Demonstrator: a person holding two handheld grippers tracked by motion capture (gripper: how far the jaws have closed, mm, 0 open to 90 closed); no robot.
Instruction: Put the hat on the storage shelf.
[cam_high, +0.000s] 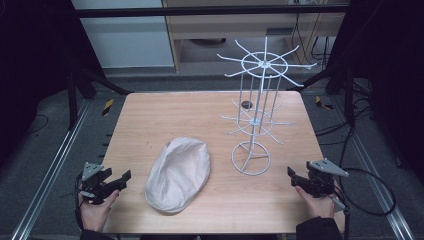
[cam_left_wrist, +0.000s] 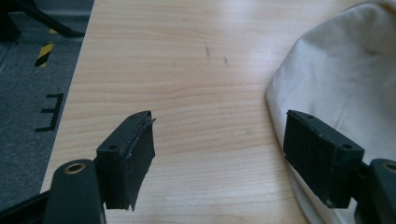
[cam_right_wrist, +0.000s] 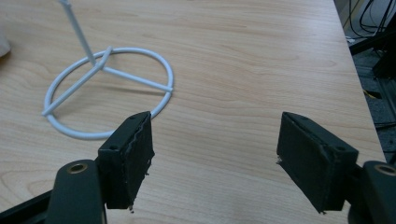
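- Resting at the near left corner of the wooden table (cam_high: 150, 115), the left gripper (cam_high: 120, 181) sits in a person's left hand (cam_high: 95, 205), its jaws spread wide with nothing between them.
- Seen in the left gripper view, the left gripper (cam_left_wrist: 217, 158) has bare wood between its pads; the right jaw lies just beside, perhaps overlapping, the edge of the cream cap (cam_left_wrist: 345, 79).
- At the near right corner, the right gripper (cam_high: 295, 177) is held in the right hand (cam_high: 317, 202), jaws likewise released and empty, a cable (cam_high: 375, 200) looping off to the right.
- In the right gripper view, the right gripper (cam_right_wrist: 215, 158) points over bare tabletop, with the ring base of the white wire rack (cam_right_wrist: 107, 100) just beyond its left jaw.
- The cap (cam_high: 179, 172) lies flat on the table between the two grippers, nearer the left one.
- The rack (cam_high: 257, 110) stands upright right of the cap, with two tiers of radiating arms.
- A small dark object (cam_high: 246, 104) sits behind the rack; I cannot tell what it is.
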